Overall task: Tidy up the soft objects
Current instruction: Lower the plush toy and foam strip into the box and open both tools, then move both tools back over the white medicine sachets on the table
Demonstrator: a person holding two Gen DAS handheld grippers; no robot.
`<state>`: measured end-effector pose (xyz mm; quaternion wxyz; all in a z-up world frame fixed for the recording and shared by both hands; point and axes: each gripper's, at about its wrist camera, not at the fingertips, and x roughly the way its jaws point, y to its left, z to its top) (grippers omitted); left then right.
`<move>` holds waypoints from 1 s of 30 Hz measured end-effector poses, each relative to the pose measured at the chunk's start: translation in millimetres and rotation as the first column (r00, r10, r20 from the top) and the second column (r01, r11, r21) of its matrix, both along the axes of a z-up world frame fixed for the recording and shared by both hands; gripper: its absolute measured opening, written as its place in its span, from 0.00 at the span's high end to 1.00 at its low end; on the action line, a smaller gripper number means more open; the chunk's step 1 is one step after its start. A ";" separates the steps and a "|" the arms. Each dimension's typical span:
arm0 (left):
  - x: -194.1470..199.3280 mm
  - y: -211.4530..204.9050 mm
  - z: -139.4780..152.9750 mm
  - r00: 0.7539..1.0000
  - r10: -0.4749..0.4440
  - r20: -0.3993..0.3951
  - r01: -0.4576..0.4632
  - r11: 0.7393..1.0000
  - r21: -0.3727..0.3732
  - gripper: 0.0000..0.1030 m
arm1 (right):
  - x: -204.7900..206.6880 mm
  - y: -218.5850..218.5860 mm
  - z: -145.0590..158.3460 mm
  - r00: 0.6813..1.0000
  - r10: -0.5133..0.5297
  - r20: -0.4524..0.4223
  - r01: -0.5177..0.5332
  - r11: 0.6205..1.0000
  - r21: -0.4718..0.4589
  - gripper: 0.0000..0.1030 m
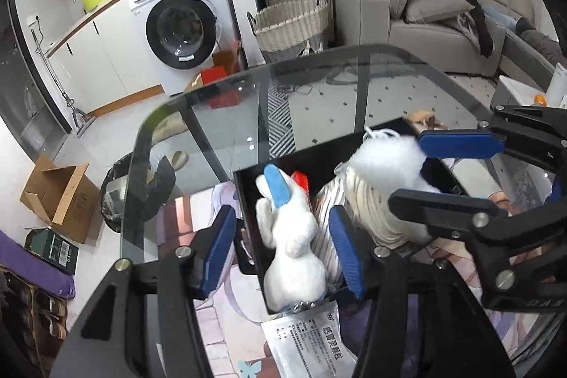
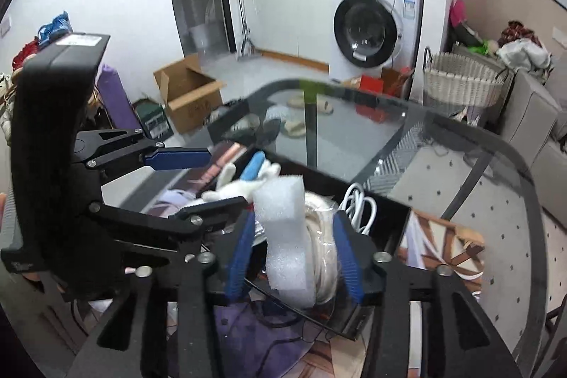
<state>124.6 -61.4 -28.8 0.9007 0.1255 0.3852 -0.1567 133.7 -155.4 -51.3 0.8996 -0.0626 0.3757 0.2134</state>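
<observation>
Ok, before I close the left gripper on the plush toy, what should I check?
1. Left gripper open: ok.
2. Plush toy between its pads, gaps on both sides: ok.
3. Toy lying in the black bin: ok.
4. Right gripper open around the foam block: ok.
5. Clearance between the two grippers: cannot tell, they look close.
6. Rope coil clear of the left pads: cannot tell.

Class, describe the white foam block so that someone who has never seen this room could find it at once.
Start at the glass table and find the black tray on it. Above the tray, between the fingers of the right gripper, stands the white foam block. Unlike the plush rabbit and the coiled white rope beside it, it is a porous, square-cut slab.
</observation>
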 end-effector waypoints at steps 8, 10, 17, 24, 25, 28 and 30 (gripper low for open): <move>-22.4 27.8 27.0 1.000 -0.011 -0.026 0.009 0.998 -0.063 0.46 | -25.5 -21.9 27.4 1.000 -0.026 0.004 0.026 0.998 0.060 0.52; -39.2 29.0 29.3 0.998 -0.043 -0.050 0.040 0.998 -0.048 0.46 | -38.8 -22.8 30.4 1.000 -0.009 -0.022 0.009 0.999 0.035 0.50; -97.6 22.2 -7.0 0.984 -0.089 -0.153 0.110 0.985 0.136 0.45 | -99.5 -12.9 -7.7 0.972 0.082 -0.222 -0.092 0.995 -0.037 0.50; -133.3 -10.2 -47.2 0.952 -0.149 -0.267 0.212 0.951 0.225 0.45 | -147.6 12.1 -53.2 0.925 0.121 -0.360 -0.202 0.959 -0.197 0.50; -138.2 -16.6 -49.7 0.951 -0.170 -0.259 0.233 0.943 0.239 0.45 | -152.1 11.1 -58.7 0.917 0.123 -0.380 -0.213 0.955 -0.204 0.50; -137.6 -24.7 -58.8 0.948 -0.179 -0.263 0.252 0.927 0.277 0.45 | -162.0 10.0 -66.8 0.907 0.130 -0.401 -0.245 0.937 -0.251 0.50; -134.8 -24.6 -66.7 0.945 -0.170 -0.281 0.251 0.924 0.288 0.45 | -165.3 8.8 -72.1 0.901 0.132 -0.413 -0.262 0.925 -0.276 0.50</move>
